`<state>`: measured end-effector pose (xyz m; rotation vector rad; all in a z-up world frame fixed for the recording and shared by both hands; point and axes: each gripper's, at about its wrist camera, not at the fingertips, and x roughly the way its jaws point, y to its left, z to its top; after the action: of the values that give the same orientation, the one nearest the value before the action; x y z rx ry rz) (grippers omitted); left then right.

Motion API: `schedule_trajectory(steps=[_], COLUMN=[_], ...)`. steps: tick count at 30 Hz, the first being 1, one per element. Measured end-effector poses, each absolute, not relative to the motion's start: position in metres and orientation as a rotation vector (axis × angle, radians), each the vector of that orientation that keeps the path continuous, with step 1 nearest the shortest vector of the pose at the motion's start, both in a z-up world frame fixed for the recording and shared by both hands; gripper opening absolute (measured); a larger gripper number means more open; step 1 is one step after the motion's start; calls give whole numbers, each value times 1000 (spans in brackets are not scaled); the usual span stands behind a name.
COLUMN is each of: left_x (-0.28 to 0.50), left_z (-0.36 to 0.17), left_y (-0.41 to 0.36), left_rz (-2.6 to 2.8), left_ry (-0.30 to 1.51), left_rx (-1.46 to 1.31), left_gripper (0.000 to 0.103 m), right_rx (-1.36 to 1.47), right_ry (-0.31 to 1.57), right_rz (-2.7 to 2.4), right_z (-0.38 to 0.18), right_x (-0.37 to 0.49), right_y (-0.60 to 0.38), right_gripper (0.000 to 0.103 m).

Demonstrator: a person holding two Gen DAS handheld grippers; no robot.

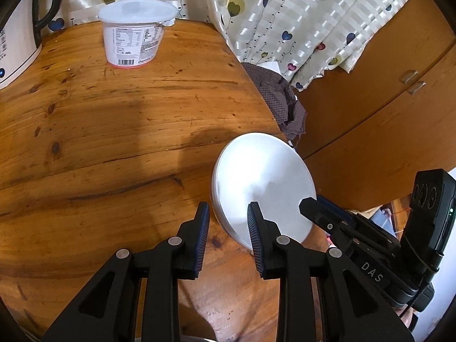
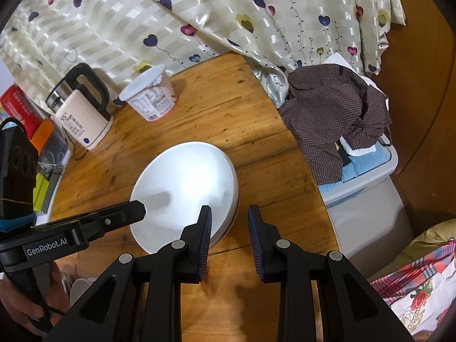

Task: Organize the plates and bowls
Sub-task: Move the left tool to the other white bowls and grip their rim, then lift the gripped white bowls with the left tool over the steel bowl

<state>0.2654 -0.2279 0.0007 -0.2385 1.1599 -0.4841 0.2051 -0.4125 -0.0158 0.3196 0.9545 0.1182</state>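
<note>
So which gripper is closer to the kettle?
Left. The left gripper is at the edge of the white plate that faces the electric kettle. The right gripper is at the plate's opposite edge, farther away.

On the wooden table (image 2: 228,108), the right gripper (image 2: 229,238) straddles the near rim of an overturned white plate (image 2: 188,188), while the left gripper (image 2: 136,211) reaches over its opposite edge.

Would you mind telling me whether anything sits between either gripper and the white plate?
Nothing visible does. The white plate lies on the wooden table, with the left gripper and right gripper both at its rim. The tub stands well behind.
</note>
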Motion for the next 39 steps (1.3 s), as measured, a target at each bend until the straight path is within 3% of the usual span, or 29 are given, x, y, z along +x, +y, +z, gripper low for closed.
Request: schedule_trajectory(steps=[16,39], left_x=[266,219], left_z=[-3,46], left_y=[-231,-206], left_rz=[-498,-497], left_ry=[1145,1047], left_rx=[-223,-235], left_gripper=[28,28], right_rx=[314,297], right_ry=[941,866], right_rz=[136,158], right_z=[-16,32], right_x=[208,166], right_y=[-409,-386], right_gripper=[20,20])
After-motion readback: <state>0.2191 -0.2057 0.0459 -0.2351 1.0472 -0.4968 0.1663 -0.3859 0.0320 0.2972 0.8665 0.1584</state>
